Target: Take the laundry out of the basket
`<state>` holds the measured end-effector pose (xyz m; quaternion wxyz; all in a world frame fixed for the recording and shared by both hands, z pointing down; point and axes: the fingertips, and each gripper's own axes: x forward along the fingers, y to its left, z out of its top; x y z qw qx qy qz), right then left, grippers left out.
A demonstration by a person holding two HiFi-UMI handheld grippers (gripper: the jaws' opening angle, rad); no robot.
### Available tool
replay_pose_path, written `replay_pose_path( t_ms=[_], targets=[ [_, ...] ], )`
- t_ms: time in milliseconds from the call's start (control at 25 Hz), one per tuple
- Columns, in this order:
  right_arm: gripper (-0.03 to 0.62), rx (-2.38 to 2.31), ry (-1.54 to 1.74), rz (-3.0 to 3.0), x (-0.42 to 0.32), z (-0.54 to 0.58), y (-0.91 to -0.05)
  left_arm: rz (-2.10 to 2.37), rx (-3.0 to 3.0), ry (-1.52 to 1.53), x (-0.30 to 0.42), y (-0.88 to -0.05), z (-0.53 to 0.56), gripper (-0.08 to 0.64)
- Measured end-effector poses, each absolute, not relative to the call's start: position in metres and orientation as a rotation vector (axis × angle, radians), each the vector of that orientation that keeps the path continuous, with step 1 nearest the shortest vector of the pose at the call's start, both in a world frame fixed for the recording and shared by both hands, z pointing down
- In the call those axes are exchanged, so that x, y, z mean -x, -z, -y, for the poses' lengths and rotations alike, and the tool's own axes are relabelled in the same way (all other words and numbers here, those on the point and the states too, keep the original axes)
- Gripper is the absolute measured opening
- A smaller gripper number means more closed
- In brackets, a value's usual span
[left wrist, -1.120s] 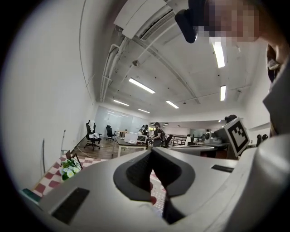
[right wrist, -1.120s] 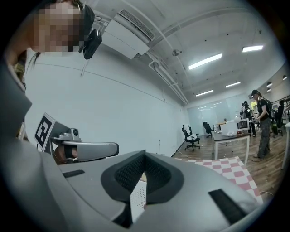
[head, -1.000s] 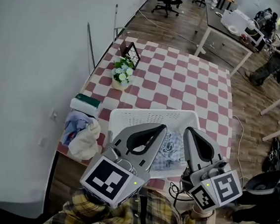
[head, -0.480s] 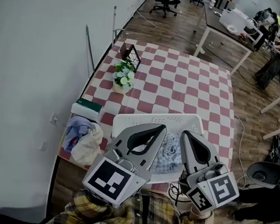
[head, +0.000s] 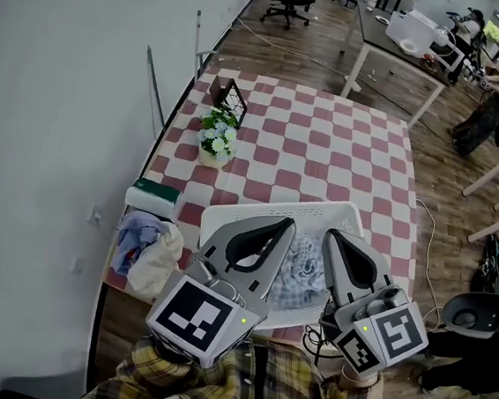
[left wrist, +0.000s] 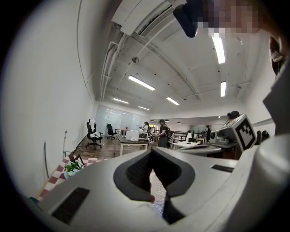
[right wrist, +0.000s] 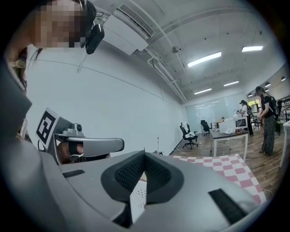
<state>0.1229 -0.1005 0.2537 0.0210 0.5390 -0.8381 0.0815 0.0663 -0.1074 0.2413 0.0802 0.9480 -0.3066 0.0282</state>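
A white laundry basket (head: 271, 208) stands at the near edge of the checkered table. Blue-and-white checked laundry (head: 300, 270) lies inside it, showing between my two grippers. My left gripper (head: 289, 227) hovers over the basket's left half with its jaws shut and nothing held. Over the right half hangs my right gripper (head: 331, 236), also shut and empty. In the left gripper view the left gripper (left wrist: 152, 152) points level across the room, jaws closed tip to tip. The right gripper (right wrist: 144, 154) looks the same in its own view, with a bit of basket mesh below its tips.
A heap of clothes (head: 145, 250) lies at the table's near left corner beside a green-topped box (head: 153, 195). A flower pot (head: 215, 137) and a small frame (head: 235, 92) stand at the left edge. Desks, chairs and people are beyond the table.
Both grippers stay shut above the basket in nearly the same place. The head view has drifted a little, so the table sits slightly differently in the picture.
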Motion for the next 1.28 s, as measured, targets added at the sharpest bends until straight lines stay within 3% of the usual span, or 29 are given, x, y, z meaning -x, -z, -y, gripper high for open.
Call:
replay_pose_path(
  t_ms=[480,560,840,920,1040,1280],
  targets=[
    [0.002,-1.734,-0.275,2.513,-0.148,0.102,-0.265,0.854,-2.846,-0.184,-0.083,-0.264,0.114,0.034],
    [0.041,-1.726,-0.295,2.498,-0.154,0.102,-0.270,0.838,-2.855,-0.228,-0.088,-0.271,0.115,0.034],
    [0.050,-1.536,-0.373,2.438,-0.163,0.107,-0.299,0.740,-2.891,-0.466,-0.103,-0.304,0.126,0.046],
    [0.110,-1.428,-0.419,2.435,-0.160,0.107,-0.314,0.667,-2.895,-0.577,-0.108,-0.321,0.125,0.051],
    [0.123,-1.343,-0.460,2.407,-0.159,0.109,-0.337,0.562,-2.886,-0.736,-0.113,-0.351,0.122,0.088],
    [0.225,-1.116,-0.423,2.303,-0.146,0.111,-0.386,0.410,-2.801,-0.968,-0.112,-0.414,0.121,0.133]
  ],
)
